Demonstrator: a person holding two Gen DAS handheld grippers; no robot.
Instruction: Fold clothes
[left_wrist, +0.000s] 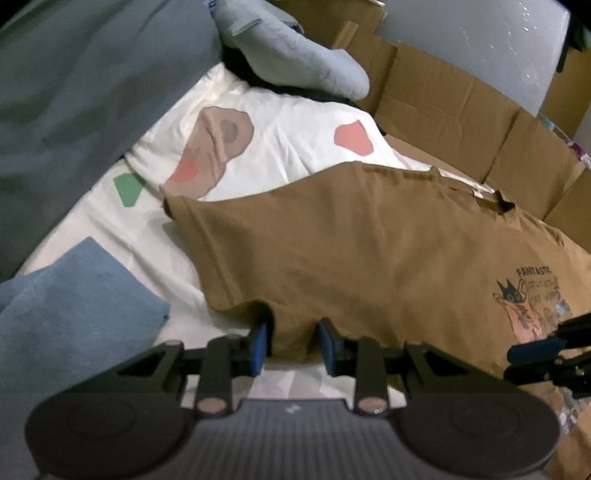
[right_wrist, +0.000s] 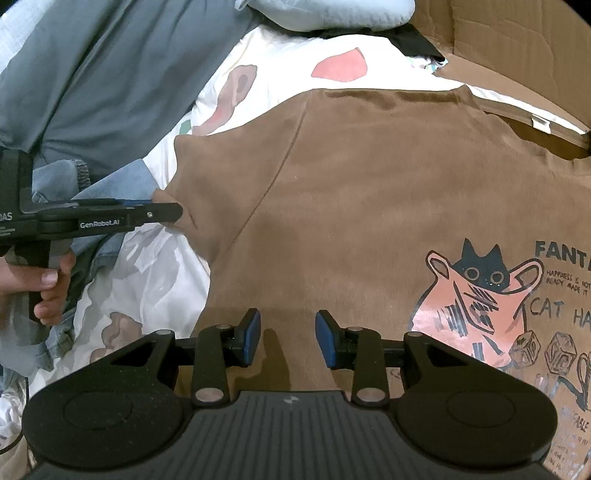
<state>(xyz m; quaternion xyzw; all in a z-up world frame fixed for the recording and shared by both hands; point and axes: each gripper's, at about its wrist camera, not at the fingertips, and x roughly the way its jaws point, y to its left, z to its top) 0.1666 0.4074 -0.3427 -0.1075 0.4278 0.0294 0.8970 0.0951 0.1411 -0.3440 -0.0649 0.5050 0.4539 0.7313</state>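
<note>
The brown T-shirt (right_wrist: 351, 206) lies spread face up on the bed (left_wrist: 122, 236), its cat print (right_wrist: 476, 306) showing and both the body and the near sleeve lying flat, so no fold looks finished on it yet. The left gripper (left_wrist: 291, 345) has its fingers (left_wrist: 258, 343) clamped on a bunched bit of the sleeve's edge, which looks like the start of folding that sleeve inward; the body folds would follow. The right gripper (right_wrist: 288, 338) hovers over the shirt's lower body with its fingers (right_wrist: 251, 334) apart and nothing between them. A folded blue garment (left_wrist: 74, 302) beside the shirt may be one piece already done. The bed carries a white cover with coloured patches (left_wrist: 351, 138), a grey blanket (left_wrist: 74, 92) and a pale cushion (left_wrist: 291, 59), with flattened cardboard (left_wrist: 461, 110) along the far side.
</note>
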